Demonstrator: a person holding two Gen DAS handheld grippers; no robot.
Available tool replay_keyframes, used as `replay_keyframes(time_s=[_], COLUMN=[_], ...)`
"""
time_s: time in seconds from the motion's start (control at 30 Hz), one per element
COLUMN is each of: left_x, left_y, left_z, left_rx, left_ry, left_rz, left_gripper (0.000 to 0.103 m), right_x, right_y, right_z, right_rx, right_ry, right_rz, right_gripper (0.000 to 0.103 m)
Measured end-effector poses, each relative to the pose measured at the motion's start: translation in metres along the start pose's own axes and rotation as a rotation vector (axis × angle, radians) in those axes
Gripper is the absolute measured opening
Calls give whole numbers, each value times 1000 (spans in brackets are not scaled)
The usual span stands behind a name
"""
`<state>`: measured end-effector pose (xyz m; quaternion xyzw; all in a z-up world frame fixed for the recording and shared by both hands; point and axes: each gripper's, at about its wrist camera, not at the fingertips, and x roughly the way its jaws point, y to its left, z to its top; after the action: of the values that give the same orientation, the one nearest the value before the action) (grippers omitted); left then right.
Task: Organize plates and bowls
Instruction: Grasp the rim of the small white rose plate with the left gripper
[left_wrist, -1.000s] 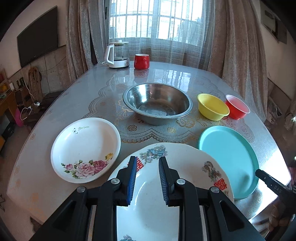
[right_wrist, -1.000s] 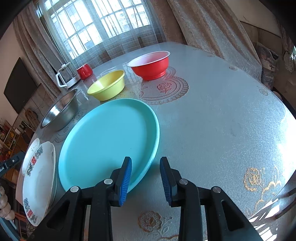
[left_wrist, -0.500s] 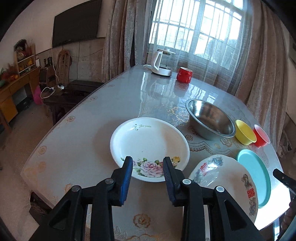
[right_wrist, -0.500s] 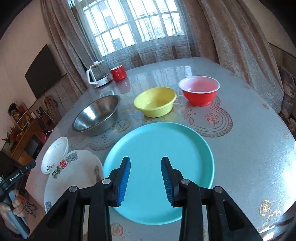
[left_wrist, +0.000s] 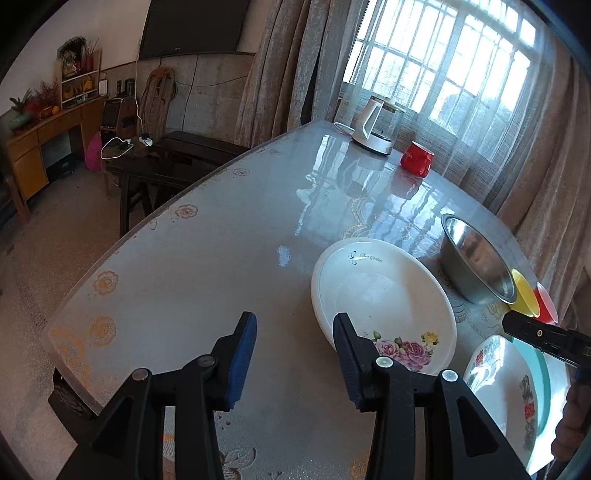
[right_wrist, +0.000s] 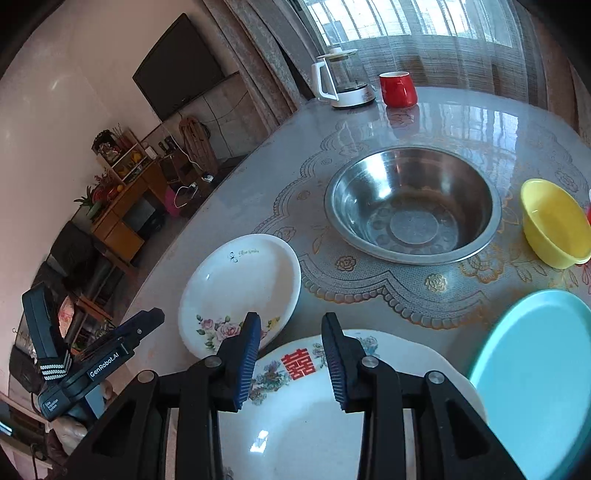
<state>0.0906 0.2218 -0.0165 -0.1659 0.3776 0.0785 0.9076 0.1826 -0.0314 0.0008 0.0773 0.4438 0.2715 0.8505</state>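
Note:
A white plate with roses (left_wrist: 384, 302) lies on the table, and its near-left rim is just beyond my left gripper's right finger. My left gripper (left_wrist: 293, 332) hangs over bare table left of that plate; its jaws are opening with nothing between them. My right gripper (right_wrist: 290, 332) is open and empty above the far edge of a large white plate with red characters (right_wrist: 303, 424). A teal plate (right_wrist: 535, 369) sits to its right. Farther back are a steel bowl (right_wrist: 413, 206), a yellow bowl (right_wrist: 554, 221) and a red bowl (left_wrist: 546, 308).
A glass kettle (right_wrist: 340, 81) and a red mug (right_wrist: 399, 88) stand at the far edge by the window. The table's left edge (left_wrist: 122, 251) drops to the floor, with a dark bench (left_wrist: 177, 162) beyond it. The left gripper (right_wrist: 144, 325) shows at the right wrist view's lower left.
My left gripper swung left from over the large plate to beside the rose plate, and its jaws widened. My right gripper swung left from the teal plate to over the large plate.

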Motion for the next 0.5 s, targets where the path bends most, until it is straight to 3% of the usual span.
replay_keyframes(time_s=[0.13,0.3,0.4,0.5], left_x=[15,29,40,47], left_y=[3,-3,-7,-16], left_z=[5,8,8,8], left_rx=[-24,-3,14,40], left_ry=[46,64,81,85], left_rz=[-56,-61,-68,-83], left_gripper=[42,41,36,24], right_x=[37,75,93,97], right_y=[7,9,11,16], right_z=[16,25,25,26], right_rx=[-21,-41,-78,-108], right_ry=[62,133,181,170], right_rz=[-30,-104,-130,-142], right_gripper=[32,27,22,20])
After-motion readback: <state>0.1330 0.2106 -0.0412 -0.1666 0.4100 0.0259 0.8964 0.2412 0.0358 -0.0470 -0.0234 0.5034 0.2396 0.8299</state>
